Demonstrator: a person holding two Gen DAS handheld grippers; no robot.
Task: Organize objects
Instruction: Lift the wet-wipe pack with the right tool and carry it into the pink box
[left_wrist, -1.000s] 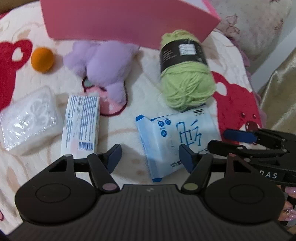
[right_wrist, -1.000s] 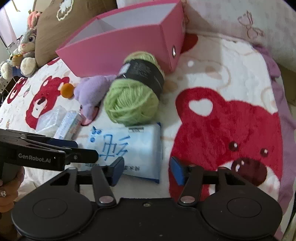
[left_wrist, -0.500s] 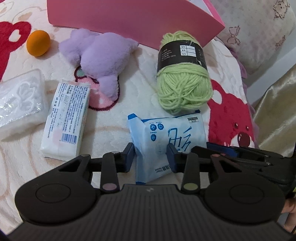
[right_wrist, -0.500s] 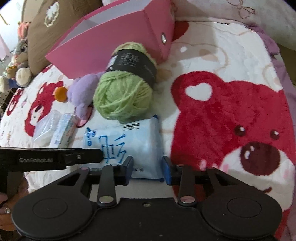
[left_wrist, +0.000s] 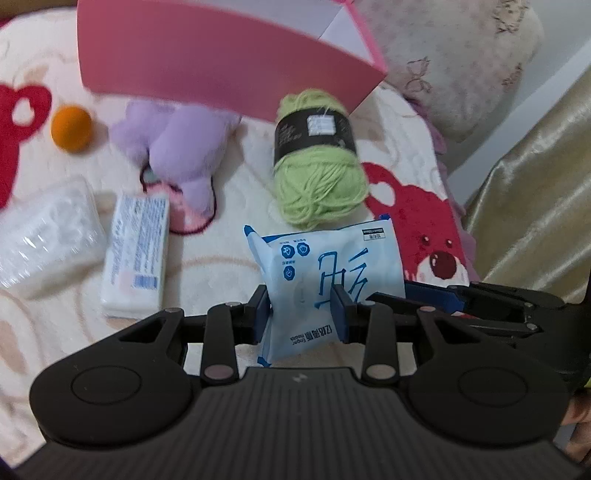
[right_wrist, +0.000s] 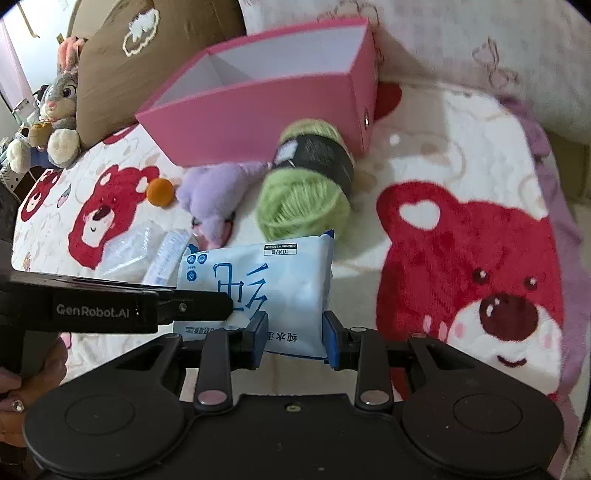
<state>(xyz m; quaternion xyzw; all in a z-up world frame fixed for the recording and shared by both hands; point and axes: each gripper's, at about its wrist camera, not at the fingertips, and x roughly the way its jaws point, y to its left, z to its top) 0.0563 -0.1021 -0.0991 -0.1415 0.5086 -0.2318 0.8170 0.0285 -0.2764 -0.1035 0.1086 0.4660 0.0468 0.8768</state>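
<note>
A light blue wet-wipe pack (left_wrist: 325, 269) is pinched by both grippers and lifted off the bedspread. My left gripper (left_wrist: 301, 314) is shut on its near left part. My right gripper (right_wrist: 293, 334) is shut on its near right edge (right_wrist: 280, 284). Beyond it lie a green yarn ball (left_wrist: 317, 173), a purple plush toy (left_wrist: 177, 147), an orange ball (left_wrist: 71, 127), a white tissue pack (left_wrist: 136, 254) and a clear plastic pack (left_wrist: 44, 232). An open pink box (right_wrist: 266, 96) stands behind them.
The bedspread (right_wrist: 461, 155) is cream with red bear prints. A brown cushion (right_wrist: 147, 48) and stuffed animals (right_wrist: 59, 103) sit at the far left in the right wrist view. A gold curtain (left_wrist: 535, 177) hangs to the right of the bed.
Both grippers closed on the wipe pack and raised it from the bedspread; it now stands tilted up between them. The other objects have not moved.
</note>
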